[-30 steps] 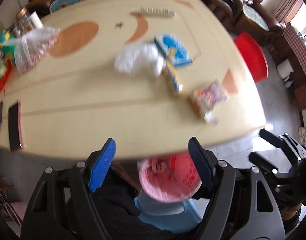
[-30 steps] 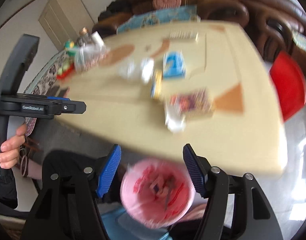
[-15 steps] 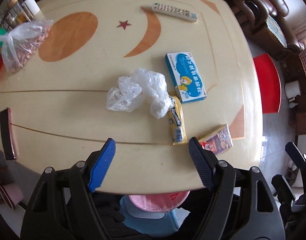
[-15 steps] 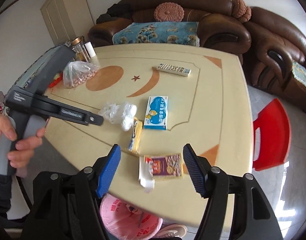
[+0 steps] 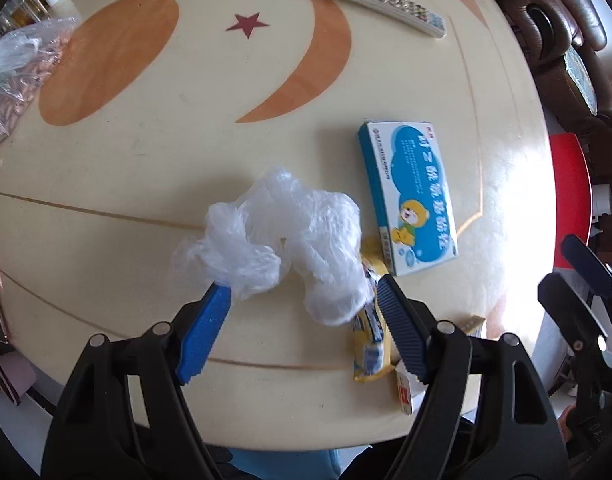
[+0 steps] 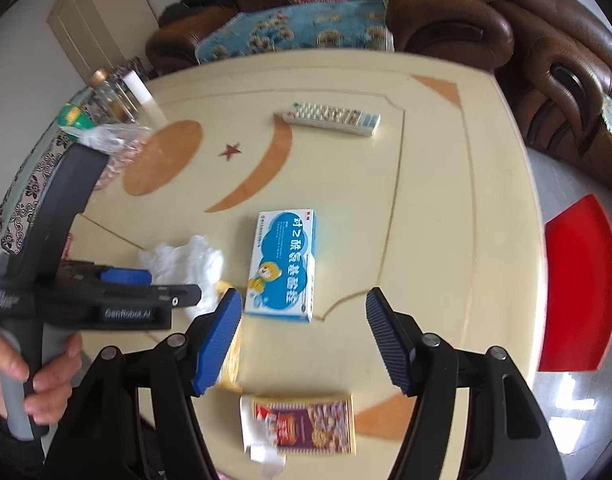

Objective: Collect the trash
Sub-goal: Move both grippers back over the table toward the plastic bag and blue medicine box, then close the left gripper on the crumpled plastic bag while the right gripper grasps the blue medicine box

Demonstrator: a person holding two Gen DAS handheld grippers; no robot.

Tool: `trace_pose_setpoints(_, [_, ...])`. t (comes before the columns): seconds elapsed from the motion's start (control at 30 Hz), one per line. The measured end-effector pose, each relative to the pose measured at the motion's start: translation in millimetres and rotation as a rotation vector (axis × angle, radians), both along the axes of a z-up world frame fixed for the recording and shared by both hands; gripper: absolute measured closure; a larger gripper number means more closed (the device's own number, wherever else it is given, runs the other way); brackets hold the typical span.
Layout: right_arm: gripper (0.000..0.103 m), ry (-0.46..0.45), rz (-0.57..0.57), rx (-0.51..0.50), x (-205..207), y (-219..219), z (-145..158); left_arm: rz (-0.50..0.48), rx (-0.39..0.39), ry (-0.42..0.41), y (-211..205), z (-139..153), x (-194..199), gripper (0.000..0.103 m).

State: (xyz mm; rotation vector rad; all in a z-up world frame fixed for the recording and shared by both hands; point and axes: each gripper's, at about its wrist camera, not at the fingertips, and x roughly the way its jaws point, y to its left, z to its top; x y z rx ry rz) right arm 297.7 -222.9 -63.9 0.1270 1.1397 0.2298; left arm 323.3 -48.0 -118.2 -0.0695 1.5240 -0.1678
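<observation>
A crumpled clear plastic bag lies mid-table, also seen as a white heap, the plastic bag, in the right wrist view. My left gripper points down over it, open, its fingertips at the bag's near edges without pressing. A yellow wrapper lies by its right finger. A blue medicine box sits to the right, and shows again as the box ahead of my open right gripper. An opened purple snack box lies between the right gripper's fingers, near the table edge.
A remote control lies at the far side of the cream table. A bag of nuts and jars stand at the left. A red stool stands right of the table, brown sofas beyond. A hand holds the left gripper.
Both grippers moved forward from above the pink bin at the table's edge to over the table. The left one sank onto the plastic bag; the right neared the blue box.
</observation>
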Motion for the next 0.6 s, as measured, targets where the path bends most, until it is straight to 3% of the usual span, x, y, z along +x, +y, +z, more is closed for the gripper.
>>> trace_pose_setpoints(0.3, [0.039,0.060,0.072,-0.039,30,34,-45,0.025,-0.032,0.037,11,-23,18,0.029])
trace_pose_setpoints(0.6, [0.039,0.081,0.108,-0.091,34,55,-70,0.060,-0.091,0.078,31,-40,31,0.025])
